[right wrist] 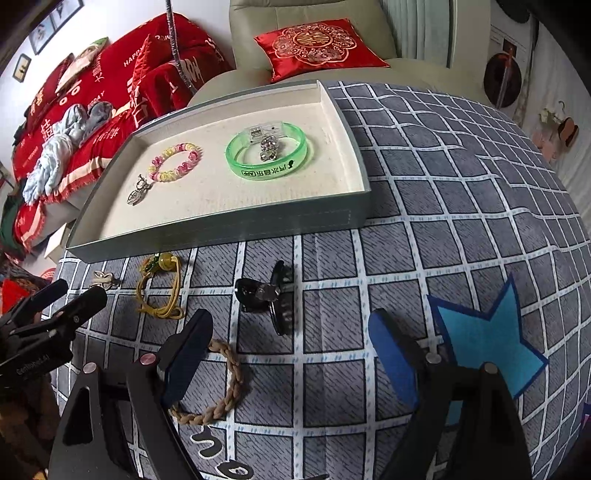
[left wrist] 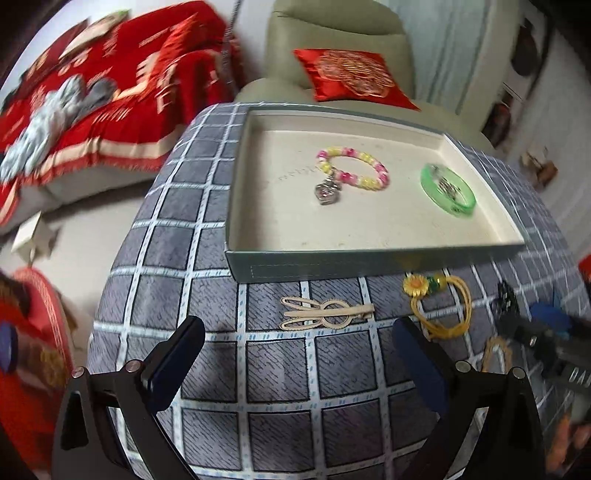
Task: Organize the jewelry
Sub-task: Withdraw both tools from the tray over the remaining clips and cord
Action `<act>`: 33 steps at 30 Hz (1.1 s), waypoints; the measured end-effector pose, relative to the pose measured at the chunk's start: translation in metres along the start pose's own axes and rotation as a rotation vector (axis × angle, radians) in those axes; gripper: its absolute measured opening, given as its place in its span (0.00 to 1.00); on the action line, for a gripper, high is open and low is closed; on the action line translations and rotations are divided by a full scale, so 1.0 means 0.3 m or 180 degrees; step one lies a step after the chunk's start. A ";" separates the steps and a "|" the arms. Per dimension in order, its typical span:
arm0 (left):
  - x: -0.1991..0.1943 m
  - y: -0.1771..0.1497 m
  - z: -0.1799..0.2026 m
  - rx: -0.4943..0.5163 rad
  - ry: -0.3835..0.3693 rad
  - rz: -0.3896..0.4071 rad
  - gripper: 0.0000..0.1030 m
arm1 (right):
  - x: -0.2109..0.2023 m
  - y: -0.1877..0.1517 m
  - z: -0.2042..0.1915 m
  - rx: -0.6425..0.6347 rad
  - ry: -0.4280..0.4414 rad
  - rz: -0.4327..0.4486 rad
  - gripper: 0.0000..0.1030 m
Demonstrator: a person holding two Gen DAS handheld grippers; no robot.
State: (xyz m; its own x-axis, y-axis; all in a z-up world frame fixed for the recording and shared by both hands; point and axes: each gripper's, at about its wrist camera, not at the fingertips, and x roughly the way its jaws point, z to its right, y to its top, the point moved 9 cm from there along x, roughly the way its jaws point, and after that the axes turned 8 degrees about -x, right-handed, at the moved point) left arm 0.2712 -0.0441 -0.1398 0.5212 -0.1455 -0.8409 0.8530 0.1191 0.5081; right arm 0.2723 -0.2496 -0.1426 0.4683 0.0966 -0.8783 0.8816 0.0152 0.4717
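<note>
A pale rabbit hair clip (left wrist: 327, 314) lies on the checked cloth just ahead of my open left gripper (left wrist: 295, 354), whose jaws are empty. Right of the clip is a yellow hair tie (left wrist: 439, 306) with a sunflower. My right gripper (right wrist: 291, 343) is open and low over the cloth. A black claw clip (right wrist: 269, 299) lies just beyond its fingertips. A braided bracelet (right wrist: 221, 384) sits beside its left finger (right wrist: 184, 354). The grey tray (right wrist: 221, 236) behind holds a pink-yellow beaded bracelet (right wrist: 173, 162) and a green bangle (right wrist: 266, 155).
A blue star (right wrist: 480, 332) is printed on the cloth by the right finger. The left gripper (right wrist: 80, 289) shows at the left edge of the right wrist view. Beyond the table are a beige armchair (right wrist: 314, 14) with a red cushion (right wrist: 317, 44) and a red-covered sofa (left wrist: 110, 92).
</note>
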 end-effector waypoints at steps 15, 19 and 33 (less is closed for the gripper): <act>0.080 0.015 -0.048 -0.0734 0.0713 -0.0150 1.00 | -0.001 0.002 -0.007 0.0013 0.0046 0.0063 0.86; 0.061 0.008 -0.072 -0.0543 0.0759 -0.0143 1.00 | -0.005 0.000 -0.005 0.0018 0.0074 0.0068 0.86; 0.037 -0.009 -0.119 -0.0528 0.0326 -0.0236 1.00 | -0.003 0.008 0.002 0.0009 0.0074 0.0080 0.86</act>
State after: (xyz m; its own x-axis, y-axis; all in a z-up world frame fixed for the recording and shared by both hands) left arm 0.2738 -0.0110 -0.1572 0.4445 -0.0604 -0.8938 0.8686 0.2729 0.4135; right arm 0.2741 -0.2502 -0.1407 0.4889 0.1199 -0.8640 0.8697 0.0096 0.4935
